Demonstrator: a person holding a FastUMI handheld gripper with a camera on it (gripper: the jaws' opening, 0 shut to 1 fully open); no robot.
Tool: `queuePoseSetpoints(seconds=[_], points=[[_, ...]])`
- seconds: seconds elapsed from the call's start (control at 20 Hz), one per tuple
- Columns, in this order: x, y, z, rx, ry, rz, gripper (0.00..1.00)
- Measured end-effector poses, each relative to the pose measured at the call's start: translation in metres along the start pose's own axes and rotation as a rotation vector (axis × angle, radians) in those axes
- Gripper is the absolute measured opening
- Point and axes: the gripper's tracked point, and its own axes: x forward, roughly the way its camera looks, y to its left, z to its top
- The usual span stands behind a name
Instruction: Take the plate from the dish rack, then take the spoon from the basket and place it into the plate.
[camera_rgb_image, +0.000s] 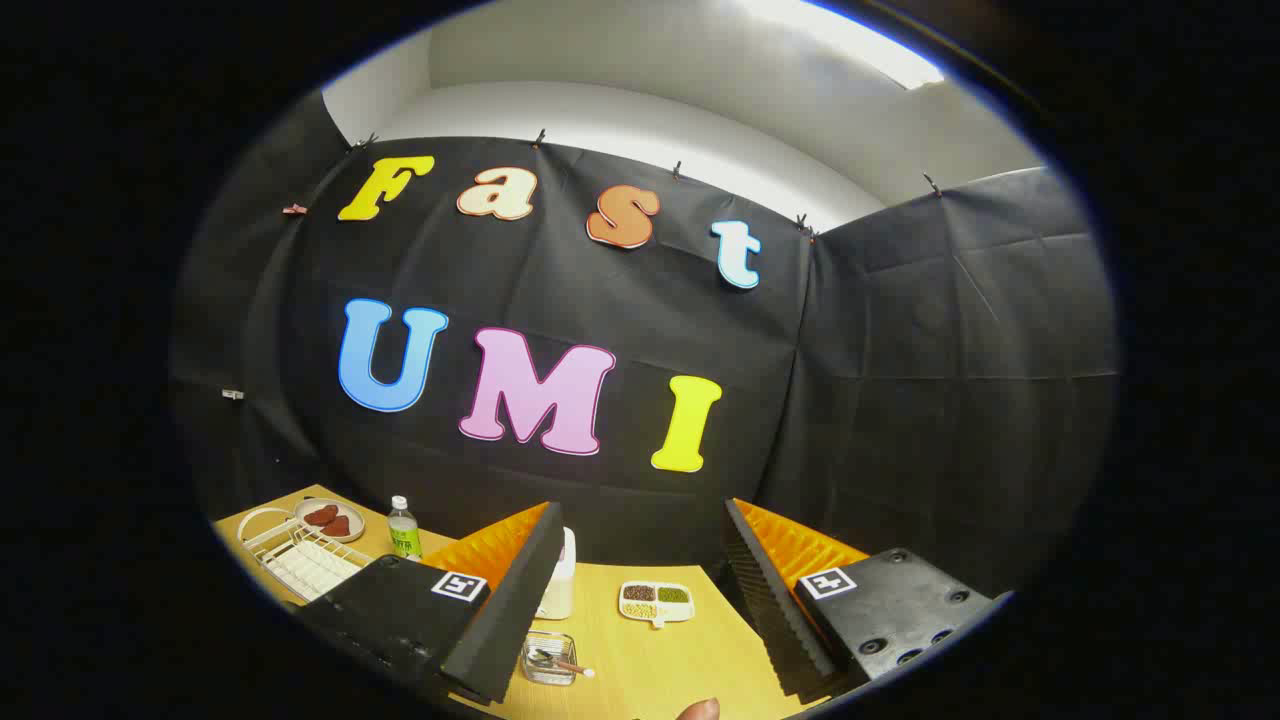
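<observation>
My gripper (640, 520) is open and holds nothing. Its two black-and-orange fingers (500, 610) are spread wide above a wooden table (660, 670). A white wire dish rack (300, 560) sits at the table's far left, beyond the left finger. A round plate (328, 520) with dark red shapes on it rests at the rack's far end. Between the fingers and close to me, a small clear basket (549, 658) holds a spoon (562, 662) with a pale tip.
A green-labelled bottle (404, 530) stands right of the rack. A white container (562, 585) is partly hidden behind the left finger. A divided dish of beans (657, 602) lies further back between the fingers. A person's fingertip (700, 710) shows at the near edge.
</observation>
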Motion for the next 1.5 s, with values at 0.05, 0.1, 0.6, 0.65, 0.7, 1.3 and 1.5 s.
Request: queuePoseSetpoints(seconds=[0.05,0.1,0.6,0.65,0.7,1.3,1.5], points=[[-0.002,-0.003,0.003,-0.006,-0.011,-0.008,0.97],[-0.004,-0.007,0.007,-0.026,-0.027,-0.018,0.97],[-0.032,-0.045,0.086,-0.287,-0.104,-0.058,0.97],[-0.035,-0.041,0.087,-0.270,-0.074,-0.039,0.97],[-0.036,-0.036,0.090,-0.245,-0.049,-0.016,0.97],[-0.040,0.017,0.086,-0.170,0.011,0.094,0.97],[-0.038,0.043,0.077,-0.167,0.025,0.142,0.97]])
